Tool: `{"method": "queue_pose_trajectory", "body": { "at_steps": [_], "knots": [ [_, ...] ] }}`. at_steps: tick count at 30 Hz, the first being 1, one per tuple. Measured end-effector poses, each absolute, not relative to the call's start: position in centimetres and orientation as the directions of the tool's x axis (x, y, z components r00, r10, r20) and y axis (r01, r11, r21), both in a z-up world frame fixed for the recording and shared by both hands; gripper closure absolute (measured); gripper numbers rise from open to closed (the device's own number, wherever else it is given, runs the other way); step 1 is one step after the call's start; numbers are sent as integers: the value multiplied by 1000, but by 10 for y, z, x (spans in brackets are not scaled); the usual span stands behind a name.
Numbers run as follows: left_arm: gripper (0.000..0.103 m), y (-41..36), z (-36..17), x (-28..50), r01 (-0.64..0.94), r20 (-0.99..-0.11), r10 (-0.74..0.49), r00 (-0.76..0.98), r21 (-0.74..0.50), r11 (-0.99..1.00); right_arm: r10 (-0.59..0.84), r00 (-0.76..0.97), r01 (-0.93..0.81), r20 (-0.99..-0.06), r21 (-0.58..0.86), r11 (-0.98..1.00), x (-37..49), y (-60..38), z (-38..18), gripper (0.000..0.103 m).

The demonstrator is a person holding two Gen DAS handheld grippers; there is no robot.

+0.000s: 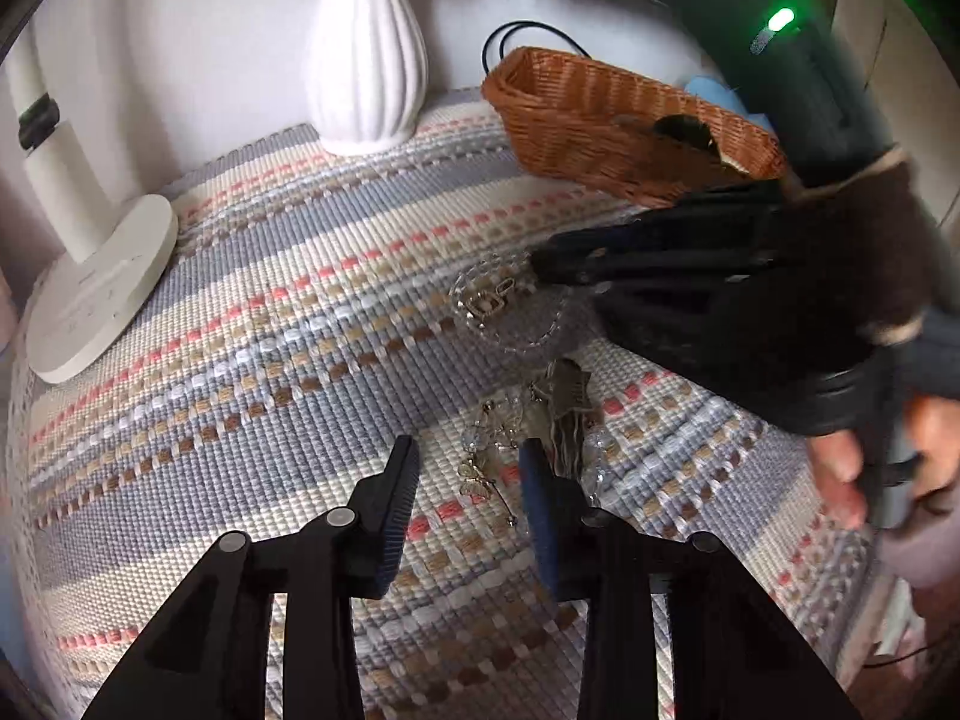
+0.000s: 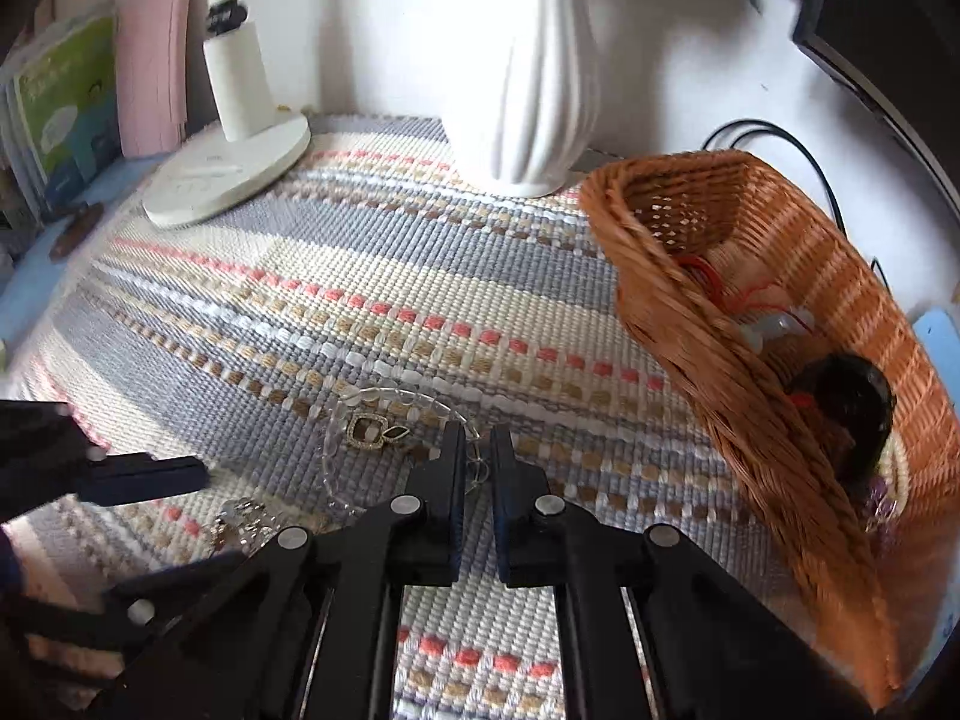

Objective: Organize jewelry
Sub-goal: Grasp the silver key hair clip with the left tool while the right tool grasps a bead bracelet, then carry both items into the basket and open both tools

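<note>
Hovering over the striped woven mat (image 1: 252,300) on the counter, both hand-held grippers pointed steeply down. Left hand-held gripper (image 1: 471,468) had its jaws apart, nothing pinched; a small gold butterfly brooch (image 1: 480,480) lay on the mat between the fingers, pads not pressing on it. Just beyond its tips sat a tangle of jewelry (image 1: 552,402), clear beads and gold bits, mixed and hard to separate.

Right hand-held gripper (image 2: 478,450) was clenched, fingers nearly together with a thin chain of the clear bead bracelet (image 2: 384,402) running through the narrow gap; whether the pads really bit on it, cannot tell. The bracelet lay as a loop on the mat, near the middle, with a gold square charm (image 2: 369,432) inside the loop. In the left wrist view the same gripper's tip reached the bracelet's far side.

Wicker basket (image 2: 750,372) stood at the mat's right edge, holding a dark rounded item (image 2: 852,396), red cord and something pale. White ribbed vase (image 1: 366,60) stood at the mat's back edge, white lamp base (image 1: 96,294) at the back left corner. Books (image 2: 66,108) stood left of the lamp. Black cable (image 2: 774,138) ran behind the basket. A person's hand (image 1: 840,450) gripped the right tool's handle.
</note>
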State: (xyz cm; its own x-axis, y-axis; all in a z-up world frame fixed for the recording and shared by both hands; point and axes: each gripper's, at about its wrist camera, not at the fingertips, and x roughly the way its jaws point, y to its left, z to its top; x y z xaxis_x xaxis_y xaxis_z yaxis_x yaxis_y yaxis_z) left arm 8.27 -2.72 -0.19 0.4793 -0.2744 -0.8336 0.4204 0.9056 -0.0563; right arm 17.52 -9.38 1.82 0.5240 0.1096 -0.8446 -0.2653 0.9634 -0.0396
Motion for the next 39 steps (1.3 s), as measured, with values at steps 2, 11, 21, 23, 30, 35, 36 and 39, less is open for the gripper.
{"method": "queue_pose_trajectory", "body": {
  "at_steps": [2, 11, 21, 23, 30, 35, 36, 39],
  "knots": [
    [68, -29, -2, 81, 424, -831, -279, 481, -57, 904, 145, 536, -263, -832, -2, 965, 168, -104, 30, 95],
    [94, -20, 7, 81, 401, -789, -358, 498, -157, 903, 284, 576, -272, -766, 148, 951, 138, -126, 78, 95],
    [94, 16, 40, 65, 474, -592, -643, 486, -439, 763, 305, 514, -232, -802, 212, 949, 85, -170, 59, 95],
    [94, 5, 38, 71, 470, -608, -637, 474, -437, 767, 257, 495, -199, -830, 180, 963, 79, -178, 44, 95],
    [94, 5, 32, 81, 459, -617, -630, 472, -437, 773, 228, 458, -144, -859, 181, 973, 75, -198, 20, 93],
    [94, 2, 30, 80, 464, -628, -625, 463, -429, 775, 172, 480, -176, -860, 97, 980, 77, -188, 18, 81],
    [94, 2, 30, 79, 466, -627, -628, 460, -432, 772, 146, 494, -189, -857, 58, 980, 76, -182, 17, 81],
    [94, 1, 31, 79, 469, -621, -638, 455, -441, 765, 42, 523, -245, -851, -103, 964, 72, -157, 17, 94]
  ]
}}
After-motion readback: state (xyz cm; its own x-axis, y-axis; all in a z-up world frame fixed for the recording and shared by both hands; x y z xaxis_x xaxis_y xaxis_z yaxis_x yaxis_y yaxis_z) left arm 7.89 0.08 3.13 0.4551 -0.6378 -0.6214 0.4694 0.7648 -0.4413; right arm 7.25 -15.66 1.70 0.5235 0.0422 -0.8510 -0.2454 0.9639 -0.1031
